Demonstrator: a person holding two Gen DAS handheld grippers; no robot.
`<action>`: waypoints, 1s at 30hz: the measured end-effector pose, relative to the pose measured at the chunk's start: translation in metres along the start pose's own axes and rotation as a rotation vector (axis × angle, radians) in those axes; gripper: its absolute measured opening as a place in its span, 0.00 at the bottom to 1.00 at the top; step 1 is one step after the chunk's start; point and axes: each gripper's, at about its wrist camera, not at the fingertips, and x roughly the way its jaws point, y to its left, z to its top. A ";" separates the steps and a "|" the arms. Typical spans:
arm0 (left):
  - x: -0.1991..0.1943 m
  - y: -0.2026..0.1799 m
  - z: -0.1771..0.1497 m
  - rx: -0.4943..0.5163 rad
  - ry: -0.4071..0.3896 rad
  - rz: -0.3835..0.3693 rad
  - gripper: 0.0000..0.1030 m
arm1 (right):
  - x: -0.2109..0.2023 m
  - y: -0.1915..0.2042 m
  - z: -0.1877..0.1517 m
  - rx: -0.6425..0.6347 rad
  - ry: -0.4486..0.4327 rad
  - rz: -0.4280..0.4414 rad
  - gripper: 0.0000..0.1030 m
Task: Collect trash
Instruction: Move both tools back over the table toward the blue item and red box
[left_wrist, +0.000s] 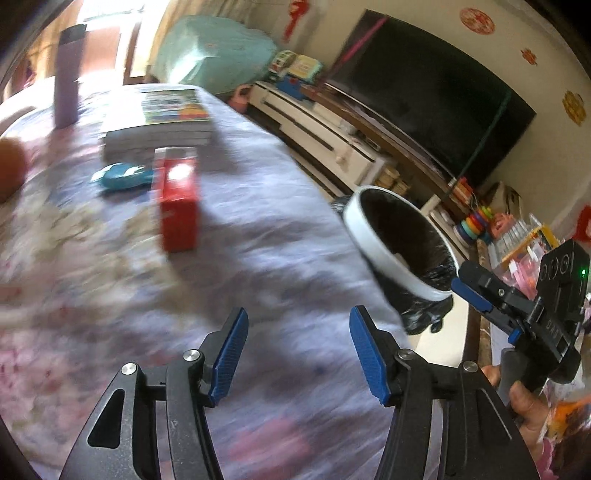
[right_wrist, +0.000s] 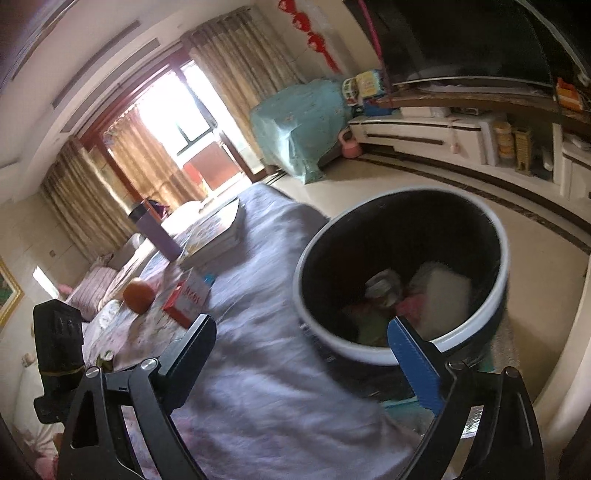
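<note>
both claws wide and empty, right claw (right_wrist: 301, 354) beside trash bin (right_wrist: 369, 354), left claw (left_wrist: 299, 354) over tablecloth (left_wrist: 258, 240)

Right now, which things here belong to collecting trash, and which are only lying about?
For the job: trash bin, trash inside it, left gripper, right gripper.

Lying about: red box, orange, books, purple bottle, blue object.

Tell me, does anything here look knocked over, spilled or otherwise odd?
Nothing stands out. The red box lies flat on the cloth-covered table, the purple bottle stands upright, and the trash bin beside the table is upright, with the rubbish inside it.
</note>
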 end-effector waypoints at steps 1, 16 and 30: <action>-0.006 0.005 -0.003 -0.005 -0.006 0.017 0.56 | 0.002 0.004 -0.003 -0.002 0.007 0.006 0.92; -0.070 0.068 -0.026 -0.100 -0.067 0.197 0.60 | 0.043 0.076 -0.034 -0.125 0.098 0.083 0.92; -0.073 0.099 -0.010 -0.071 -0.070 0.275 0.62 | 0.089 0.129 -0.037 -0.229 0.141 0.094 0.92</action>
